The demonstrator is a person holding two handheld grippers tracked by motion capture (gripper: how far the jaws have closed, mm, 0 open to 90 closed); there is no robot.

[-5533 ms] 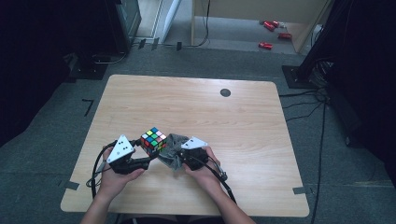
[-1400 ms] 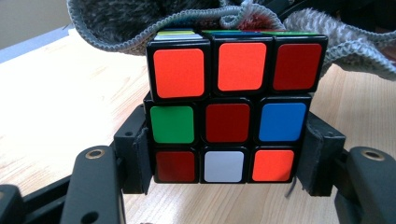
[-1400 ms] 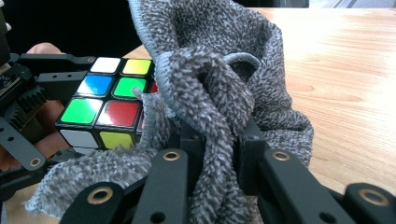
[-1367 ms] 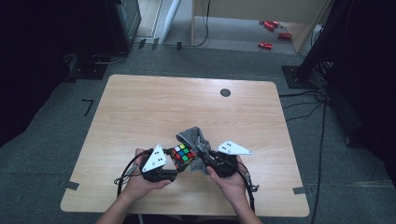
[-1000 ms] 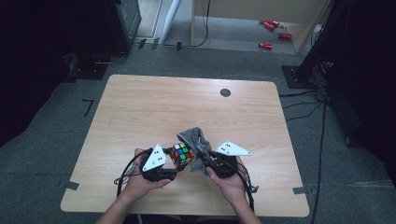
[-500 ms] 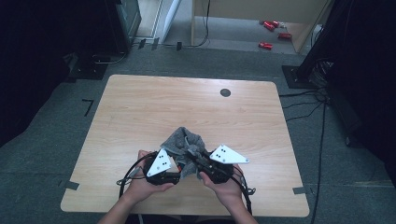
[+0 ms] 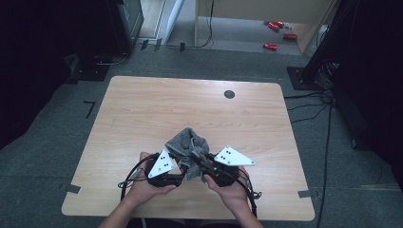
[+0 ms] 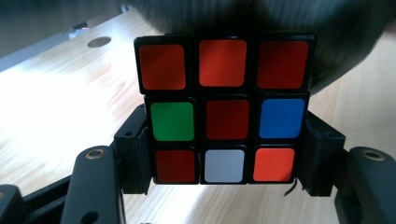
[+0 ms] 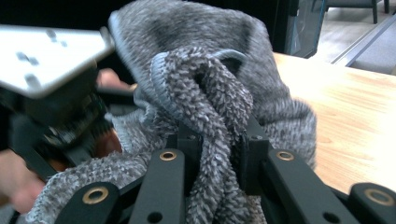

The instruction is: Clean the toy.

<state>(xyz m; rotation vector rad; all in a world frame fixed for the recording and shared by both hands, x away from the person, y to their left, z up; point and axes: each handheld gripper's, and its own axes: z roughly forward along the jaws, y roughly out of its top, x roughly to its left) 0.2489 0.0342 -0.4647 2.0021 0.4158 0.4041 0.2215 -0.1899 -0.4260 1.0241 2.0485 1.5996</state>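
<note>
A puzzle cube point(image 8: 223, 112) is clamped between the jaws of the left gripper point(image 8: 223, 163); pads are pressed on its two side faces, low down, w/ the cube held clear of the worktop point(image 8: 56, 102). In the left gripper view the facing side is seen as three red squares in the top row, green, dark red & blue in the middle row, red, white & orange-red in the bottom row. A grey cloth point(image 8: 327, 32) is draped just behind the cube's top edge, blurred there.

In the right gripper view a twisted fold of the cloth point(image 9: 210, 107) is pinched by the right gripper point(image 9: 218, 149), jaws drawn close together on the fabric. The rest of the cloth is bunched up above and behind the jaws, w/ part of it hanging down at the left. The left gripper's grey plate point(image 9: 46, 56) is seen at that view's left, blurred.

In the high view both grippers are held at the near-middle part of the worktop point(image 7: 142, 109), left gripper point(image 7: 177, 176) & right gripper point(image 7: 202, 166) just beside each other, w/ the cloth point(image 7: 187, 142) heaped between and beyond them, on the far side. The cube itself is covered by the cloth in that view. A small dark round mark point(image 7: 229, 94) is seen on the far part of the worktop, right of centre, well apart from the hands.
</note>
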